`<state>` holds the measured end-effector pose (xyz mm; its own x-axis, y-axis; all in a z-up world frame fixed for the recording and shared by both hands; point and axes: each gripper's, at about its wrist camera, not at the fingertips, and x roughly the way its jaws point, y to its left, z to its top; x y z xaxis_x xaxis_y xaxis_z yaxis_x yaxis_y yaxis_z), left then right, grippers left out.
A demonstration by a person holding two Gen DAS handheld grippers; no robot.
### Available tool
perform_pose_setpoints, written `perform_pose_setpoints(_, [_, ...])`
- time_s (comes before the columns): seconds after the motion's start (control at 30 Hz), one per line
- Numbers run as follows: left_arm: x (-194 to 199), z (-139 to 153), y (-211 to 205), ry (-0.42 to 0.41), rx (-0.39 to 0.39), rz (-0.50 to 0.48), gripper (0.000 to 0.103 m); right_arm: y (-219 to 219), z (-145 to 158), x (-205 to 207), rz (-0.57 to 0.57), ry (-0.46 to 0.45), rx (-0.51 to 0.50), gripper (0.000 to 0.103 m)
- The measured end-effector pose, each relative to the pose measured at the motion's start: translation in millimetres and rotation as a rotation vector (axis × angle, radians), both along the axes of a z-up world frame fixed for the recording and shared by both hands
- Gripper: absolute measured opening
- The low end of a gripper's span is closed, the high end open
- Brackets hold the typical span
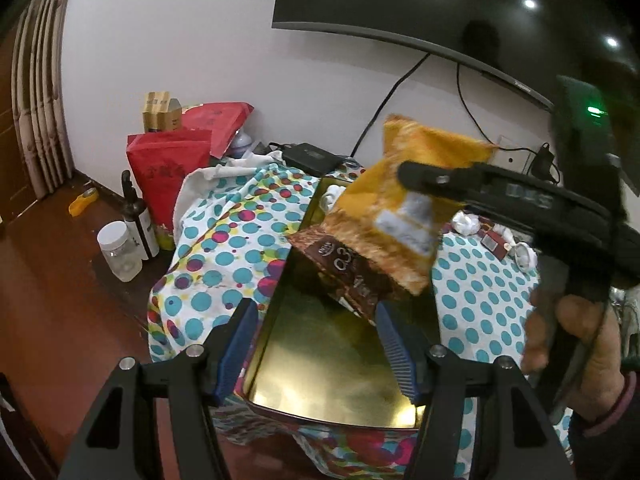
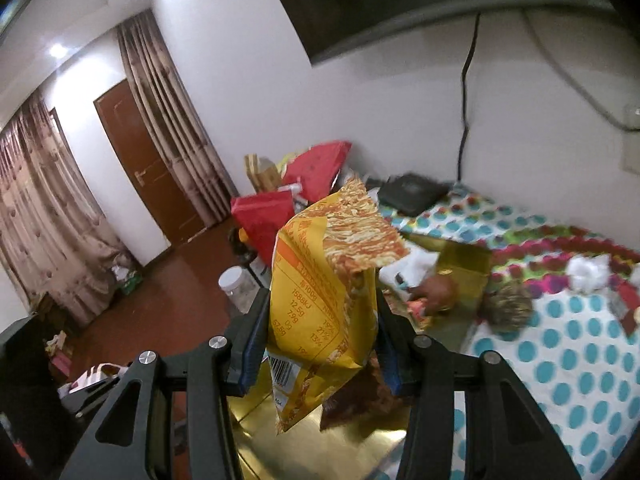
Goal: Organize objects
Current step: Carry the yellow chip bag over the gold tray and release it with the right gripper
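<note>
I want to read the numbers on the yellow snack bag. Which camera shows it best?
The right wrist view: the yellow snack bag fills the middle, with its numbers and barcode readable, between the right gripper fingers. The left wrist view shows the bag farther off, blurred, above the gold tin.

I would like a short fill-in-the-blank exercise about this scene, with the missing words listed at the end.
1. The right tongs are shut on a ____ snack packet.
2. The left tongs are ____ and hold nothing.
3. The packet hangs above a shallow ____-coloured tin tray.
4. The tray rests on a tablecloth patterned with ____.

Missing words: yellow; open; gold; dots
</note>
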<state>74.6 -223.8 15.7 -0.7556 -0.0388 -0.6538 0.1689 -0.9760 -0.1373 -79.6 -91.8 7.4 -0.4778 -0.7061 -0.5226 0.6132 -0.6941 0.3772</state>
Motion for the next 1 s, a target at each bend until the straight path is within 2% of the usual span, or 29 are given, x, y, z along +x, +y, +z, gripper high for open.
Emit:
perform_pose_setpoints(0.13, [-4.0,-4.0,-5.9,-0.009,0.009,-0.001,0.063,-11.6,-12.7,-24.3,-0.025,-0.037,0.008,0.045])
perform_pose_setpoints(0.23, [-7.2,-8.8,-9.7,-0.015,0.039,-0.006,0.063,-12.0,-24.5,-47.0,-0.051,-0.055,0.066,0.046])
perform_pose_setpoints(0.33, [-12.0,-13.7,-10.9,-0.022,0.053,-0.011,0.063,-10.3,-30.7,-55.3,-0.083,-0.034,0.128,0.051])
perform_pose_setpoints(0.4, [-14.9,-16.4,-10.8,-0.024,0.062,-0.018,0.063,-8.2,-32.9,-55.4,-0.105,0.000,0.175,0.067])
perform_pose_setpoints(0.47, [-17.4,-17.9,-9.1,-0.028,0.066,-0.026,0.063,-5.6,-34.6,-54.0,-0.121,0.024,0.206,0.075])
perform_pose_setpoints(0.63, [-17.6,-18.3,-4.8,-0.020,0.068,-0.035,0.063,1.4,-35.5,-48.6,-0.132,0.056,0.256,0.076])
perform_pose_setpoints(1.0, [-17.1,-12.4,19.5,-0.026,0.047,-0.066,0.063,41.6,-9.6,-13.6,-0.184,0.167,0.284,0.078])
